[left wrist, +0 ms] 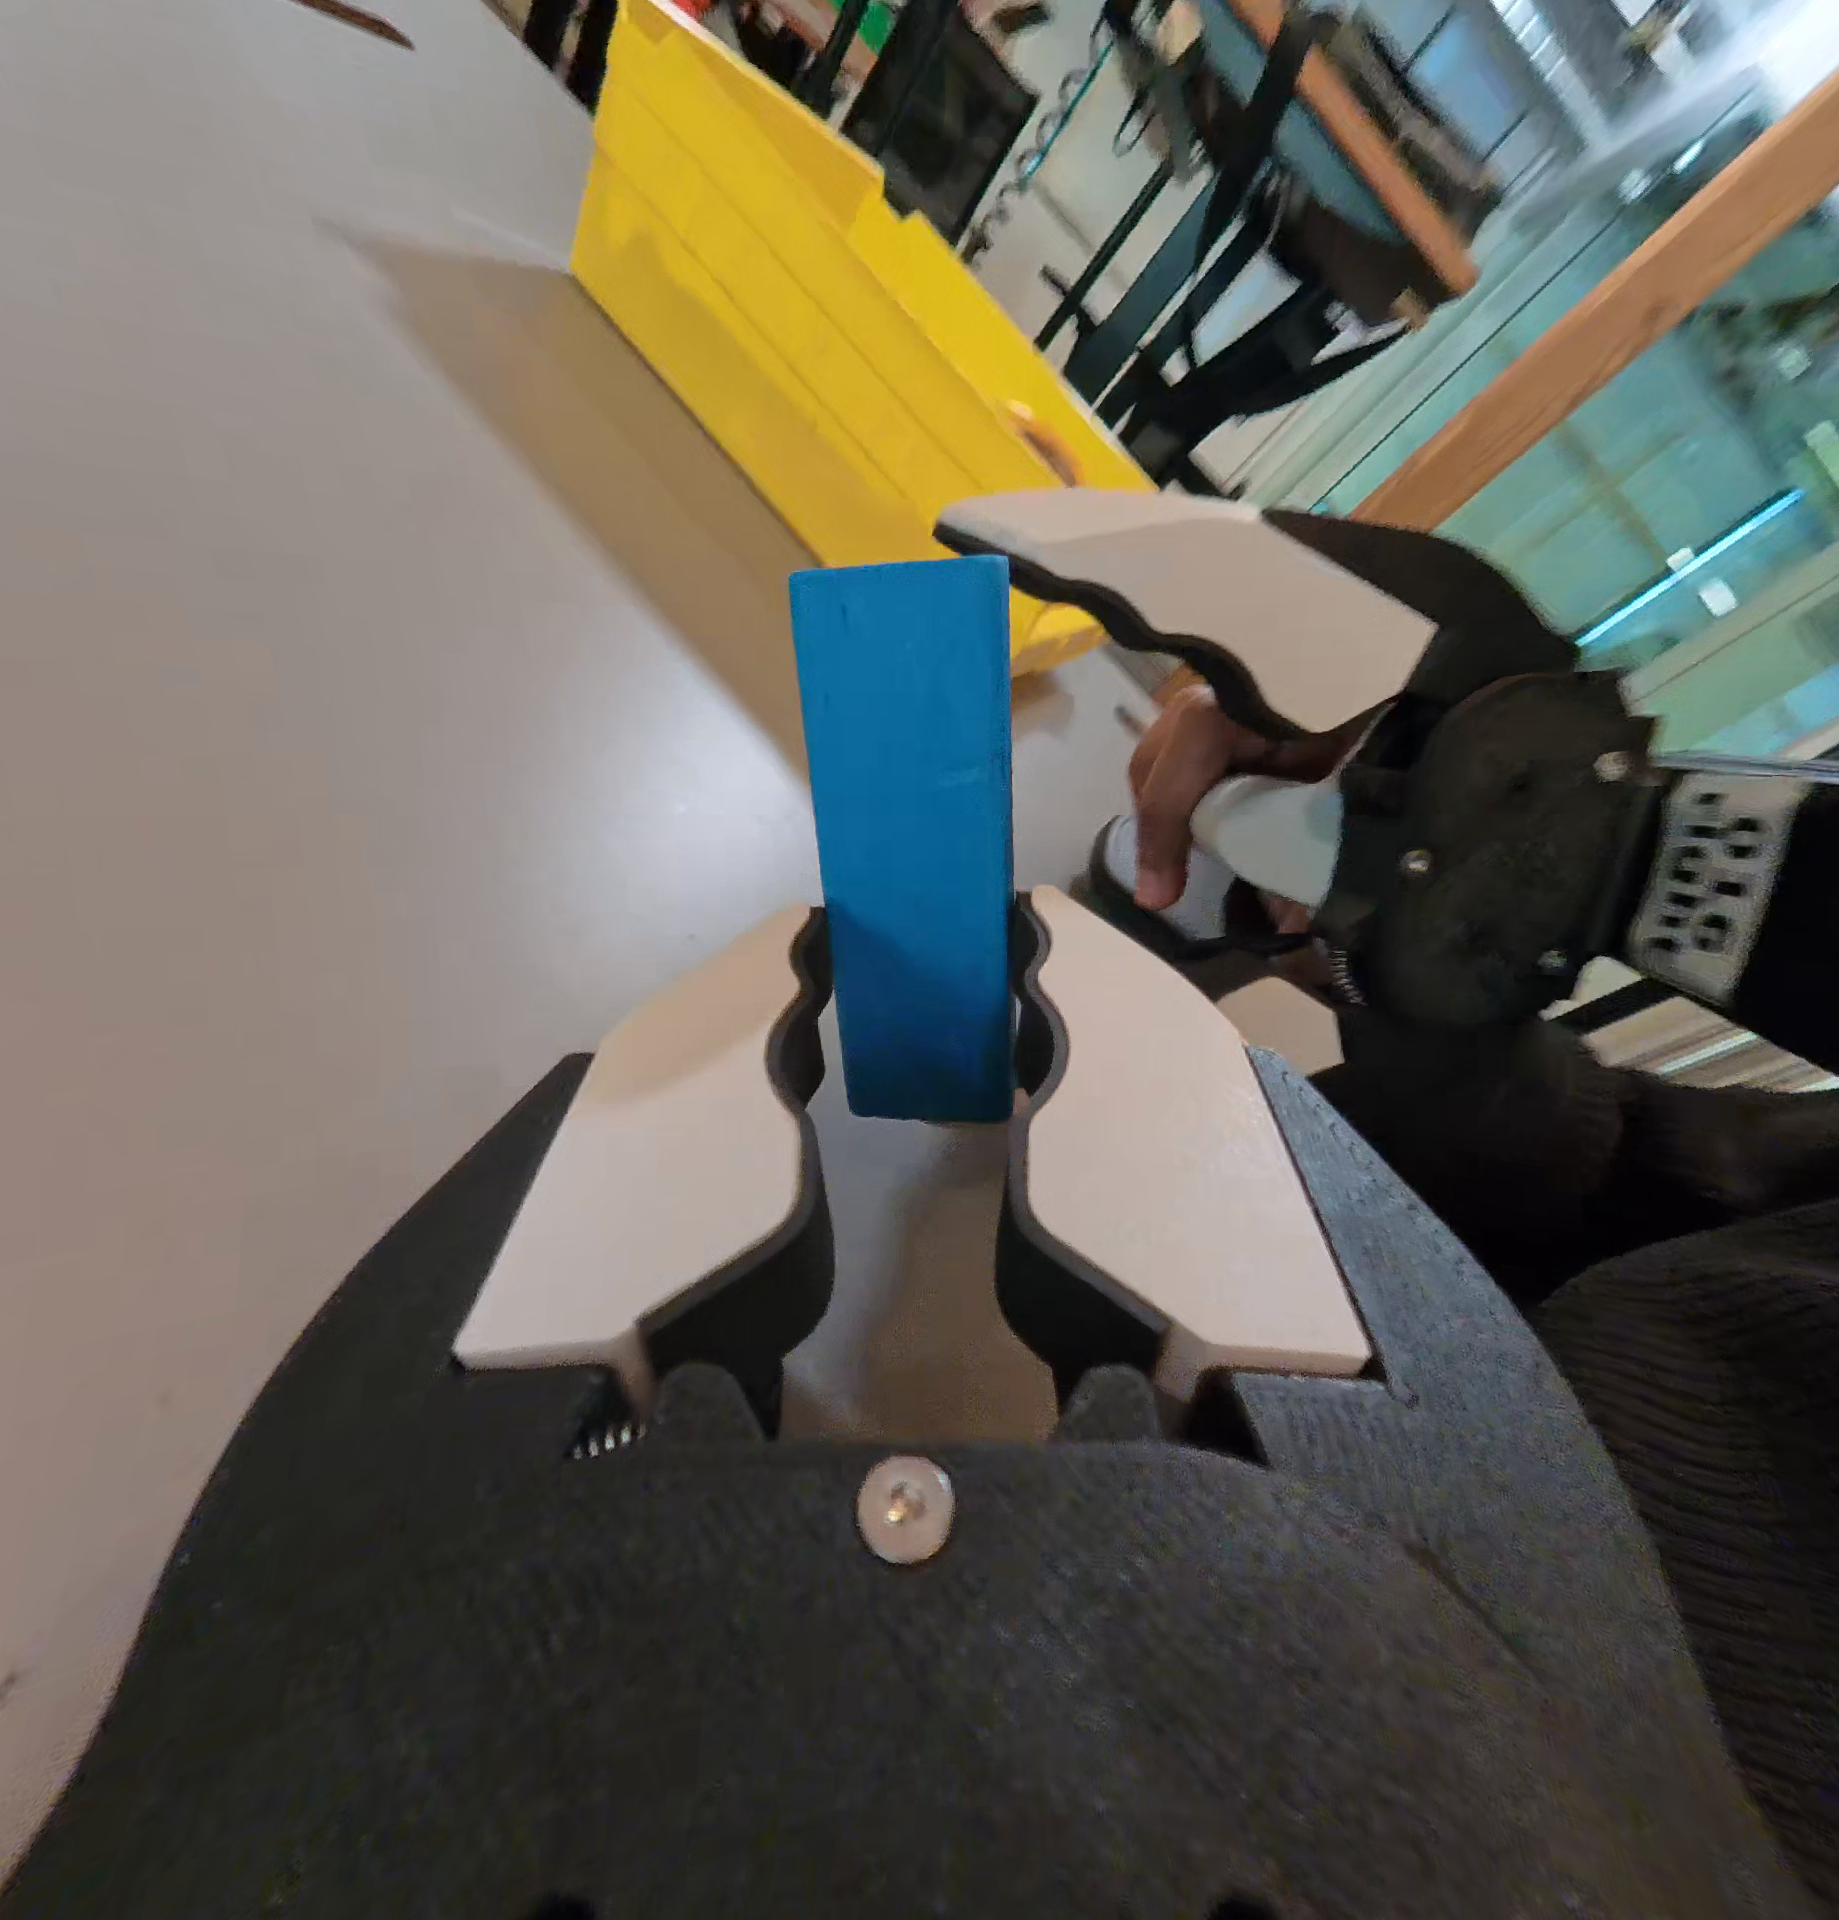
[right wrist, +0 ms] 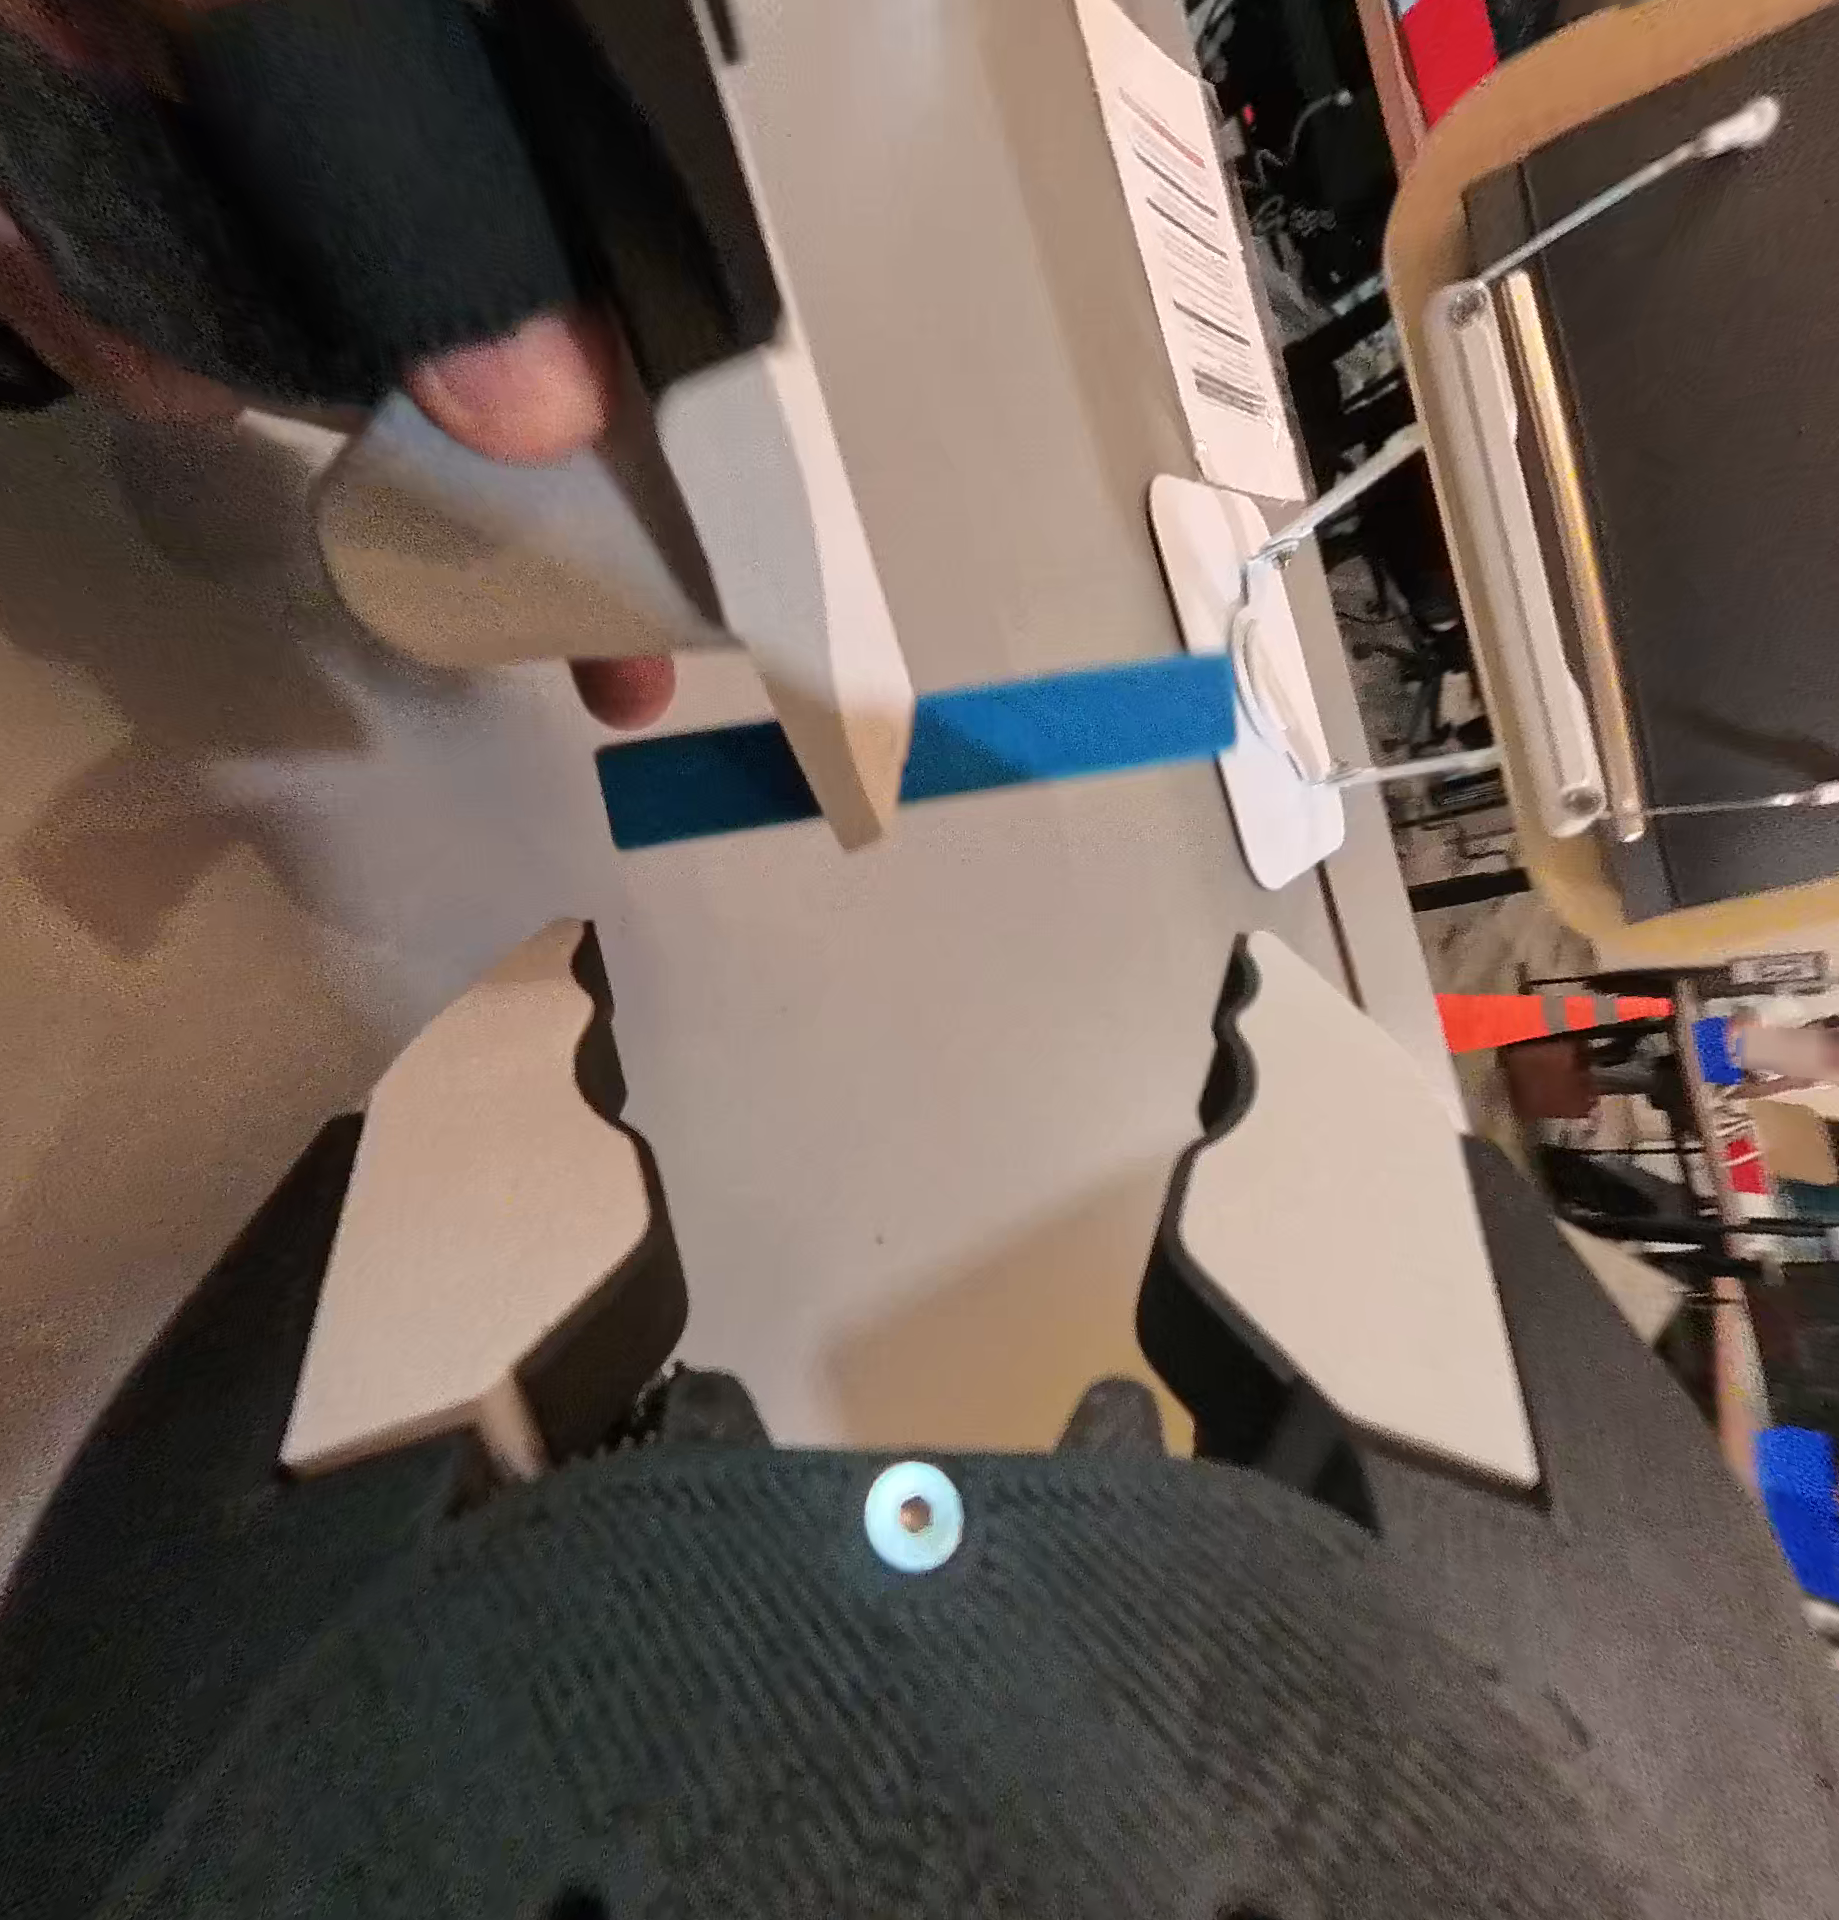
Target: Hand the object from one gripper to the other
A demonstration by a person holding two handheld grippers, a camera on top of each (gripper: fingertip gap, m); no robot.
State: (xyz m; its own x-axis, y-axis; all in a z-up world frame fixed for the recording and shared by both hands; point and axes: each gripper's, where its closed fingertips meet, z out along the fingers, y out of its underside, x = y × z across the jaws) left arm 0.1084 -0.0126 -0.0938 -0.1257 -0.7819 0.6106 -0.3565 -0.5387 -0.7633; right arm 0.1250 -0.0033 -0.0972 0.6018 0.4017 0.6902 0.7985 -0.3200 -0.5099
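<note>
Jaws of the left gripper (left wrist: pixel 920 1013) are nearly closed, pinching the lower end of the blue block (left wrist: pixel 910 821) between their wavy black pads. Gripping it low leaves most of its length sticking out bare past the tips, which is probably the point: the free end gives the other tool room to bite.

The right gripper (right wrist: pixel 910 1023) has its 2 fingers spread wide with nothing between them. In its own view the block lies crosswise just beyond the tips, not yet inside the gap, with one left finger crossing over its middle. From the left wrist view, one right finger reaches in from the side, its tip right by the block's top corner; contact cannot be told.

A hand (left wrist: pixel 1180 790) holds the right tool's handle. Below everything is a pale table (left wrist: pixel 271 727), with a yellow bin (left wrist: pixel 790 312) farther back and a white pad (right wrist: pixel 1279 810) near the table edge.

The handover looks about to start: the right gripper would need to advance and close before the left lets go.
</note>
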